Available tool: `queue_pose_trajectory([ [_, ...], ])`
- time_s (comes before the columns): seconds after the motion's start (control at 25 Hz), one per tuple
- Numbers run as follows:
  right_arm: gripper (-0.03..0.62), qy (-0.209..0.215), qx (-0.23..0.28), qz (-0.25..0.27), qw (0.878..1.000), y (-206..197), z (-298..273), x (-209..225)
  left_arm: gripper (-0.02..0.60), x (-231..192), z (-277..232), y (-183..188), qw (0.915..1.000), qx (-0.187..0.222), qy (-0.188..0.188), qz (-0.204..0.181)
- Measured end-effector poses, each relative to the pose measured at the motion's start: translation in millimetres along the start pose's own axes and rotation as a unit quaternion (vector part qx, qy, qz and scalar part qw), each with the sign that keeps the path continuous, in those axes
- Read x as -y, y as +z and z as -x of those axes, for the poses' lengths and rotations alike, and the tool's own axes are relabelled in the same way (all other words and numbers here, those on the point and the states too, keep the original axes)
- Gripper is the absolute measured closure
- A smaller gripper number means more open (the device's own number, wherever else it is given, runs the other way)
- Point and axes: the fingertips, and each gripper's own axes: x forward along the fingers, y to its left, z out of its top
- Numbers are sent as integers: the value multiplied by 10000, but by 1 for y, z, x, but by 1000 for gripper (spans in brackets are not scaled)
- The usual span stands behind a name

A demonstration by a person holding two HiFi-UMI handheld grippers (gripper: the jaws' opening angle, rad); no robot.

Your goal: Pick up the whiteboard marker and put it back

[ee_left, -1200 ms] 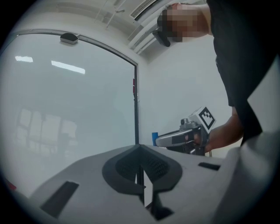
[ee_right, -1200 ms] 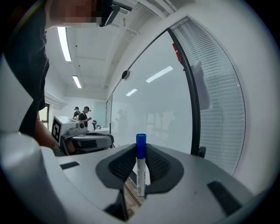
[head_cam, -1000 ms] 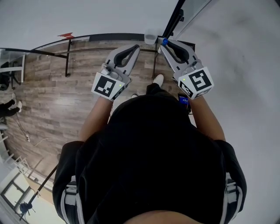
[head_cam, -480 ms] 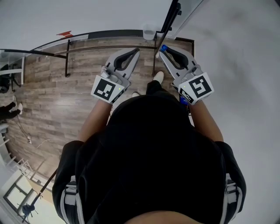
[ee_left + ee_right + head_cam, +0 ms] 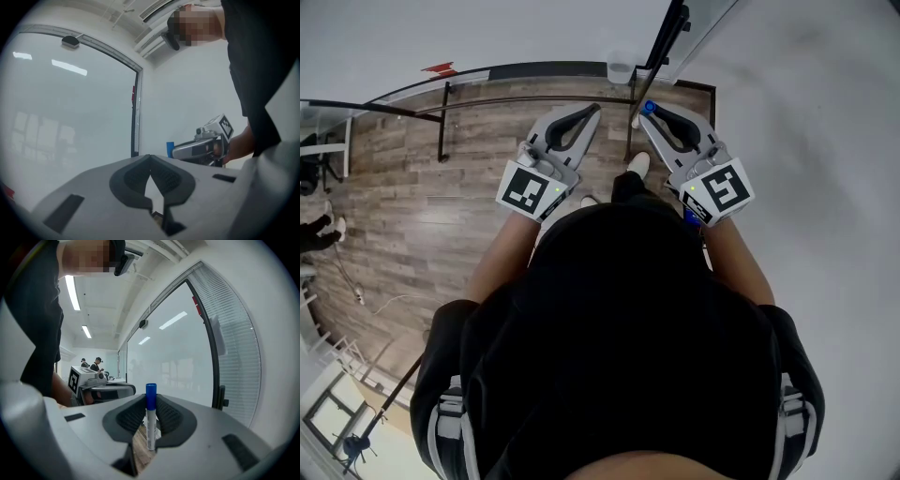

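Head view: whiteboard marker (image 5: pixel 649 107) at right gripper (image 5: pixel 652 113) tips, blue cap showing.
Left gripper view: left gripper (image 5: pixel 150 158) fingers (image 5: pixel 131 177) together, empty.
Right gripper view: fingers (image 5: pixel 133 417) clamped on it, upright. Hold it vertical and don't release until seated.

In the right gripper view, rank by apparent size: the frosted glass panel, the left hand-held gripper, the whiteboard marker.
Largest: frosted glass panel.
Then: left hand-held gripper.
Smallest: whiteboard marker, slim despite being nearest the camera.
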Motion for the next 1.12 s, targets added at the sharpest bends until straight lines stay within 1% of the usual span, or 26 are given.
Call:
queue_pose_trajectory([
  [0.28, 531, 25, -21, 23, 10000, -1, -4, 3, 577, -6, -2, -2, 9999, -26, 109, 2],
  [0.76, 531, 96, -94, -8, 9999, -6, -12, 10, 577, -13, -6, -9, 9999, -65, 80, 28],
  [1.12, 531, 170, -102, 21, 9998, -4, -24, 26, 577, -28, -19, -11, 9998, -84, 155, 38],
])
